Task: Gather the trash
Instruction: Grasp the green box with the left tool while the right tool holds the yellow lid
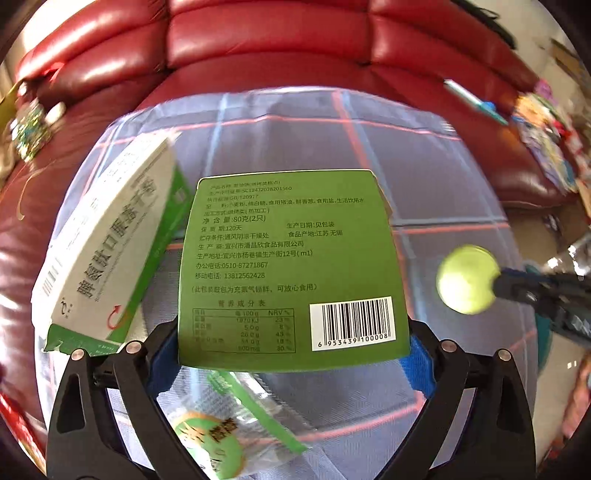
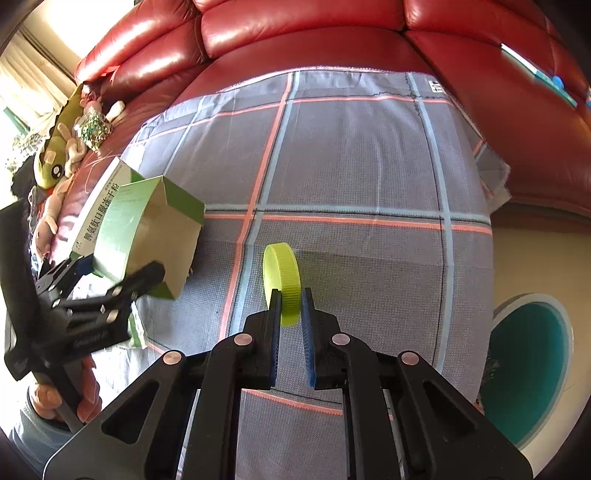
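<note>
Left gripper [image 1: 293, 343] clamping green box [image 1: 291, 269] (barcode side up), plaid cloth [image 1: 424, 177] beneath

Red leather sofa [image 2: 295, 22], grey plaid cloth [image 2: 351, 166], plush toys [image 2: 59, 155] at its left end

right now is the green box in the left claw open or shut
Open: the green box in the left claw shows its bare cardboard inside.
</note>
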Action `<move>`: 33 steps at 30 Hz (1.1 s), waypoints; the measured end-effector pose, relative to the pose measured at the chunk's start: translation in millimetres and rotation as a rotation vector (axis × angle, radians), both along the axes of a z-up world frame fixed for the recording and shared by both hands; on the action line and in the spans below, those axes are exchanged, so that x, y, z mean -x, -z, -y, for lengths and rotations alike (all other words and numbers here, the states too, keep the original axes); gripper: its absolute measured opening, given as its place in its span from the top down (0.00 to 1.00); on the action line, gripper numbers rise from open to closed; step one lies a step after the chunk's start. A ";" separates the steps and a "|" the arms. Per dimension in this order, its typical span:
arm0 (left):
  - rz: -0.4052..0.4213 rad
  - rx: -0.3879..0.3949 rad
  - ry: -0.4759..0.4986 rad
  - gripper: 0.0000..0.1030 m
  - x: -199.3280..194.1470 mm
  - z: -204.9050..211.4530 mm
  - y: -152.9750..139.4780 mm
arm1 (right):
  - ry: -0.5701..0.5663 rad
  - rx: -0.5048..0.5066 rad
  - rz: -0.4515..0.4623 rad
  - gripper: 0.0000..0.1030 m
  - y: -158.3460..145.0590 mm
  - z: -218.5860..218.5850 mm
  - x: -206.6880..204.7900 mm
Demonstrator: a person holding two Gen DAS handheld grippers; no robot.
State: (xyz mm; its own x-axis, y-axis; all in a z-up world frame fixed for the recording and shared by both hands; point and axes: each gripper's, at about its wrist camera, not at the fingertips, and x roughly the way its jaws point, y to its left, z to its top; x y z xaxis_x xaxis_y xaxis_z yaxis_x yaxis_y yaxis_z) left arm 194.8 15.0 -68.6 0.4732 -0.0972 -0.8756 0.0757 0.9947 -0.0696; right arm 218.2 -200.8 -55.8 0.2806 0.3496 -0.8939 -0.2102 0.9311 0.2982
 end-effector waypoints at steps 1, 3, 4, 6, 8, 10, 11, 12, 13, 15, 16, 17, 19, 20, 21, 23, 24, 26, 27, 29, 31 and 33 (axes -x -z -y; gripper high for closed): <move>0.016 -0.003 0.043 0.10 4.0 5.7 -2.0 | 0.006 0.011 0.005 0.89 -0.4 0.8 2.0; 0.019 -0.071 0.072 0.09 8.0 15.4 -1.8 | 0.009 0.027 0.005 0.89 0.4 2.9 4.2; 0.016 -0.091 0.074 0.09 9.3 17.5 -1.4 | 0.014 0.032 0.001 0.89 1.2 4.5 5.7; 0.013 -0.115 0.067 0.08 17.4 17.6 -0.9 | 0.020 0.032 -0.005 0.89 2.5 7.7 9.2; 0.021 -0.122 0.052 0.07 25.7 14.7 -2.0 | 0.021 0.033 -0.005 0.89 3.5 7.8 12.5; 0.036 -0.125 0.031 0.07 36.3 11.0 -3.9 | 0.019 0.035 -0.003 0.89 3.8 6.3 16.1; 0.038 -0.126 0.024 0.07 39.3 9.7 -4.0 | 0.018 0.037 -0.001 0.89 3.7 5.7 17.5; 0.038 -0.123 0.024 0.07 43.0 8.7 -3.5 | 0.017 0.038 -0.002 0.89 4.0 5.1 19.6; 0.035 -0.121 0.025 0.07 45.3 7.9 -3.1 | 0.017 0.037 -0.004 0.89 4.6 4.8 21.8; 0.018 -0.099 -0.004 0.07 50.8 3.2 -0.7 | 0.016 0.035 -0.005 0.89 5.3 4.7 26.4; 0.009 -0.077 -0.023 0.07 52.8 0.3 0.6 | 0.017 0.032 -0.006 0.89 5.5 4.9 29.6; -0.004 -0.046 -0.045 0.07 55.5 -2.2 2.6 | 0.016 0.029 -0.009 0.89 6.1 5.1 32.4; -0.018 -0.020 -0.073 0.07 60.2 -0.5 4.8 | 0.016 0.023 -0.015 0.89 7.0 5.3 37.1; -0.015 -0.023 -0.087 0.07 60.4 2.3 4.7 | 0.015 0.021 -0.017 0.89 7.3 5.5 38.5; -0.008 -0.024 -0.114 0.07 59.6 4.9 3.2 | 0.013 0.020 -0.018 0.89 7.4 5.3 40.3; 0.004 -0.004 -0.140 0.07 54.9 10.0 0.0 | 0.008 0.013 -0.020 0.89 6.9 4.2 42.1; 0.017 -0.003 -0.153 0.07 52.0 13.0 -2.1 | 0.007 0.010 -0.020 0.89 6.6 3.5 42.8; 0.026 -0.015 -0.178 0.16 44.8 16.5 -3.4 | 0.004 0.006 -0.020 0.89 6.3 1.8 41.9; 0.017 -0.015 -0.187 0.28 41.5 16.9 -2.2 | 0.001 0.004 -0.021 0.89 6.7 1.2 41.2; 0.000 -0.002 -0.201 0.44 36.7 13.5 0.7 | -0.005 0.007 -0.017 0.89 6.9 -1.0 39.6; -0.016 -0.003 -0.211 0.51 32.9 7.4 3.9 | -0.020 0.004 -0.017 0.88 8.2 -4.4 36.5; -0.026 0.003 -0.220 0.52 30.4 1.1 5.8 | -0.025 0.009 -0.010 0.88 9.1 -7.1 32.4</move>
